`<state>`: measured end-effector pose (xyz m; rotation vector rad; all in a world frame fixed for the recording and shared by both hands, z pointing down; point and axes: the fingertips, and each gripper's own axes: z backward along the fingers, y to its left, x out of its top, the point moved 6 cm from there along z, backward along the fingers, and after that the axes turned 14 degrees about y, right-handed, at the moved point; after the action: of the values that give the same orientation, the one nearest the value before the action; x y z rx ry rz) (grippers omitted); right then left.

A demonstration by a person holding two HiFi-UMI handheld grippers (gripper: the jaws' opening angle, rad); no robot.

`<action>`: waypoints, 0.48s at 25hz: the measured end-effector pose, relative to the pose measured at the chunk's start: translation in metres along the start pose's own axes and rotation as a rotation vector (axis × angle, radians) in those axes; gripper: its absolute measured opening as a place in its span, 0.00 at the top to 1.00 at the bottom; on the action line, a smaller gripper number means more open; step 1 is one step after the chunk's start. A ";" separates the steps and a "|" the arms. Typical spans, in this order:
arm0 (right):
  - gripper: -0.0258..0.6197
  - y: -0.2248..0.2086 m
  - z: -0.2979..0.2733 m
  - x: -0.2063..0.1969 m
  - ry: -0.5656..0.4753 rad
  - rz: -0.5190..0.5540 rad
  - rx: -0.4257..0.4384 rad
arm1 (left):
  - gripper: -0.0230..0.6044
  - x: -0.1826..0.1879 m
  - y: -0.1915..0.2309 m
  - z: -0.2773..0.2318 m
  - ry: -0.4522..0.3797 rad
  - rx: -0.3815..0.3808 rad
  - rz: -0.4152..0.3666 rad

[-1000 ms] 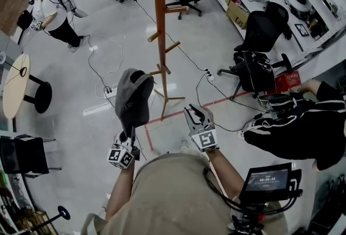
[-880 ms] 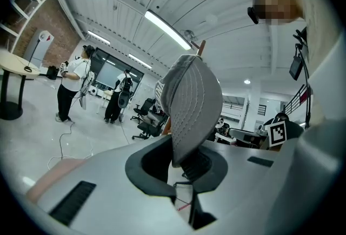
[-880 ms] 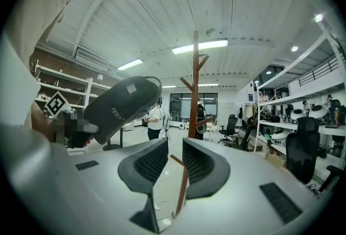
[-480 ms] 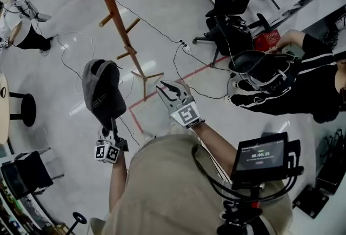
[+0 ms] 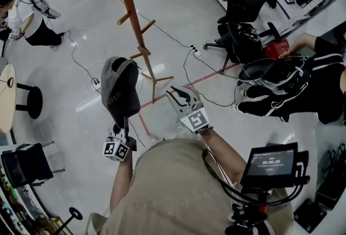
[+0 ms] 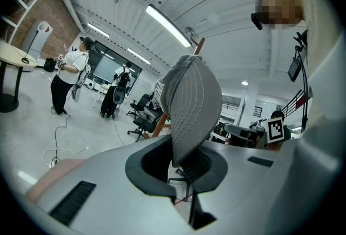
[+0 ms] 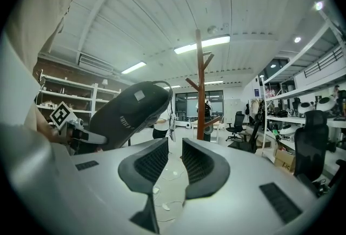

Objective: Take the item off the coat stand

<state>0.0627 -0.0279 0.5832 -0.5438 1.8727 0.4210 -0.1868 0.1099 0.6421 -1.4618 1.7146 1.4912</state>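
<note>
A grey baseball cap [image 5: 120, 89] hangs in the air, held by its brim in my left gripper [image 5: 125, 121], which is shut on it. In the left gripper view the cap [image 6: 190, 107] rises straight up from between the pads. The wooden coat stand [image 5: 133, 18] is beyond the cap, apart from it, its pegs bare. My right gripper [image 5: 178, 94] is open beside the cap with nothing between its pads. The right gripper view shows the cap [image 7: 130, 114] at left and the coat stand [image 7: 200, 85] ahead.
Cables [image 5: 86, 64] trail over the floor around the stand's base. Black office chairs [image 5: 243, 7] and a person in black [image 5: 303, 82] are at the right. Another person [image 5: 30, 20] stands at far left near a round table [image 5: 6, 100]. A monitor rig [image 5: 273, 166] hangs near my right side.
The view has swung, so the stand and room shifted in frame. The cap stays held in the left gripper, clear of the stand. The right gripper stays open beside it.
</note>
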 end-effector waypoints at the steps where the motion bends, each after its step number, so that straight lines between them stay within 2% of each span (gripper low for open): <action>1: 0.83 0.002 0.001 -0.001 0.011 -0.023 -0.001 | 0.90 -0.002 0.003 0.002 0.000 -0.004 0.003; 5: 0.83 0.006 -0.003 -0.008 0.008 -0.129 0.002 | 0.90 -0.006 0.016 0.012 -0.001 0.001 0.018; 10: 0.83 -0.005 -0.008 -0.002 0.000 -0.155 -0.004 | 0.90 0.001 0.017 0.006 -0.020 -0.005 0.014; 12: 0.83 -0.008 -0.011 -0.002 0.000 -0.196 0.004 | 0.90 0.001 0.017 0.006 -0.025 -0.004 0.023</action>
<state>0.0592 -0.0400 0.5887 -0.7174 1.7998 0.2877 -0.2045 0.1123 0.6465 -1.4235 1.7201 1.5196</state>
